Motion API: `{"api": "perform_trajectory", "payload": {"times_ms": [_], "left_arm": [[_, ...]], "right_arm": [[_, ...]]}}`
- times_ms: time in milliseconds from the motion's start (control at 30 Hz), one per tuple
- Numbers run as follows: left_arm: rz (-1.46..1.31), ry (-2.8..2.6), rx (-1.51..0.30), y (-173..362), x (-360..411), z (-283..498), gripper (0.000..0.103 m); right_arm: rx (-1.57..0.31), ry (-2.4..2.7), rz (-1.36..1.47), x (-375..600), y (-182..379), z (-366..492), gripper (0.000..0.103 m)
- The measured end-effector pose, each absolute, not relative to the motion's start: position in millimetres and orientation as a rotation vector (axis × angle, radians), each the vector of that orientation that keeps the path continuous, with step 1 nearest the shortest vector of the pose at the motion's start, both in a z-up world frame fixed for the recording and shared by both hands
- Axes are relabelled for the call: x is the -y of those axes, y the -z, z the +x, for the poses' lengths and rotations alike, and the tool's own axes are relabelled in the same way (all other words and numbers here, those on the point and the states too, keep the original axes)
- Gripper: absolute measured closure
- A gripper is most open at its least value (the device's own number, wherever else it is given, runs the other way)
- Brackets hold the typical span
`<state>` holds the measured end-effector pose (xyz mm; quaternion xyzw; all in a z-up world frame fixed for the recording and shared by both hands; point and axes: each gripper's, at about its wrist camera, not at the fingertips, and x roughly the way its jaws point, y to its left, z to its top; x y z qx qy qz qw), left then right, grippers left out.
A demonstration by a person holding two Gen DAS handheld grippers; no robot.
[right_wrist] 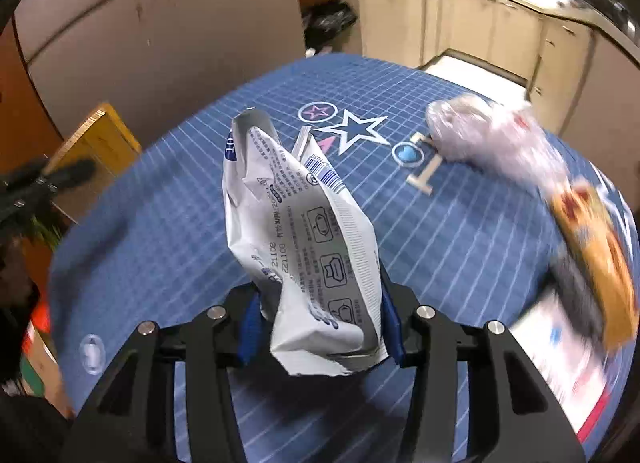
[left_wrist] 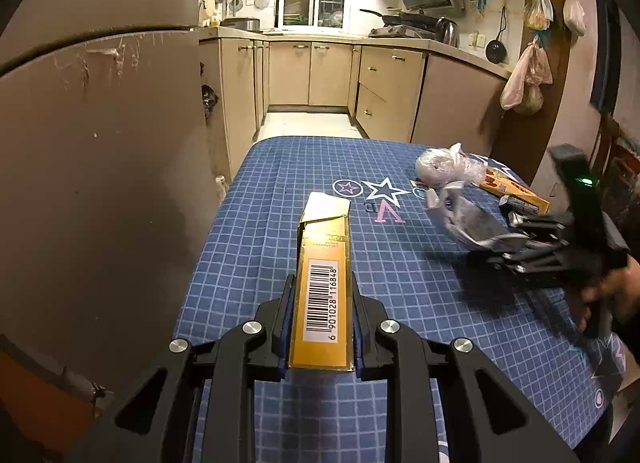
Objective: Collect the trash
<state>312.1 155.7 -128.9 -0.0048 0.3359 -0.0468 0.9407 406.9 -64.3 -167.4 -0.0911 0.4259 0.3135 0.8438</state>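
Observation:
My left gripper [left_wrist: 322, 303] is shut on a long gold carton [left_wrist: 324, 283] with a barcode, held above the blue checked tablecloth [left_wrist: 400, 303]; its far flap is open. My right gripper [right_wrist: 316, 323] is shut on a crumpled white and grey food packet [right_wrist: 304, 231], held above the cloth. In the left wrist view the right gripper [left_wrist: 504, 247] shows at the right with the packet [left_wrist: 468, 219] in it. In the right wrist view the gold carton [right_wrist: 96, 143] and the left gripper's fingers [right_wrist: 60, 177] show at the left edge.
On the table's right side lie a clear plastic bag [left_wrist: 444, 165], an orange box [left_wrist: 516, 189] and a small dark packet [left_wrist: 520, 205]. A white card [right_wrist: 560, 347] lies by the orange box [right_wrist: 596, 259]. A fridge [left_wrist: 100, 143] stands left of the table; kitchen cabinets [left_wrist: 308, 71] are behind.

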Motion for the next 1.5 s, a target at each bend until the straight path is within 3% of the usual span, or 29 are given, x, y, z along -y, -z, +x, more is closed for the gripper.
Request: {"api": "perform_trajectory", "payload": {"times_ms": [567, 1500], "left_arm": [[0.106, 0.069, -0.651, 121, -59, 264, 0.079], [0.278, 0.268, -0.542, 91, 102, 208, 0.079]], "right_arm": [[-0.805, -0.404, 0.137, 147, 145, 237, 0.057], [-0.631, -0.122, 0.266, 280, 108, 131, 0.057]]}}
